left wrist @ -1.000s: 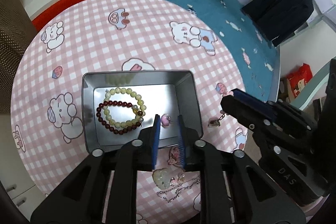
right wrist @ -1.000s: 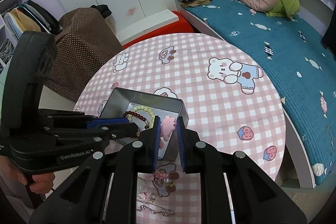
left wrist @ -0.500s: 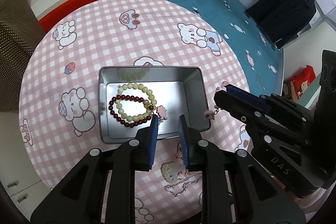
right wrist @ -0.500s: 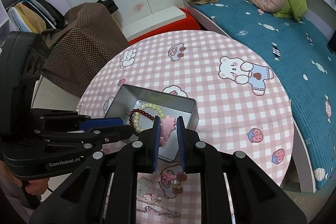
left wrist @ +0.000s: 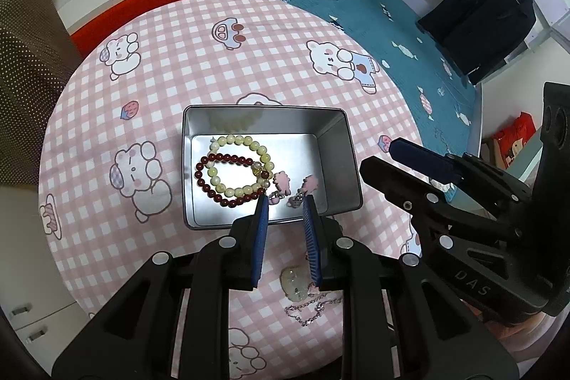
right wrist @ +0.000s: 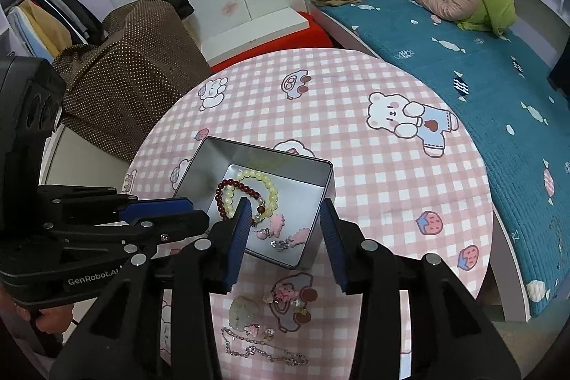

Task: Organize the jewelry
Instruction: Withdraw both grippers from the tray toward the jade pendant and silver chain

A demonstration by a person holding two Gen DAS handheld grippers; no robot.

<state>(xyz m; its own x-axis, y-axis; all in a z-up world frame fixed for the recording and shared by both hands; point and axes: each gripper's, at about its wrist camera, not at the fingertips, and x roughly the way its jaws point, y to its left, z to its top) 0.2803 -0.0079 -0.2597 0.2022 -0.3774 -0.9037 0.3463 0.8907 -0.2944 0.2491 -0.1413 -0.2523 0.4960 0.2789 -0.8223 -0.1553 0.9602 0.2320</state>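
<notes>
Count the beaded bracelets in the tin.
2: a pale yellow-green bracelet and a dark red bracelet, overlapping on the left of the tin floor. None seems hidden.

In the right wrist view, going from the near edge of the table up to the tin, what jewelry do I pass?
Silver chain → pale green pendant → small pink charms on the cloth → tin's near wall → pink earrings inside → dark red bracelet and pale yellow bracelet.
</notes>
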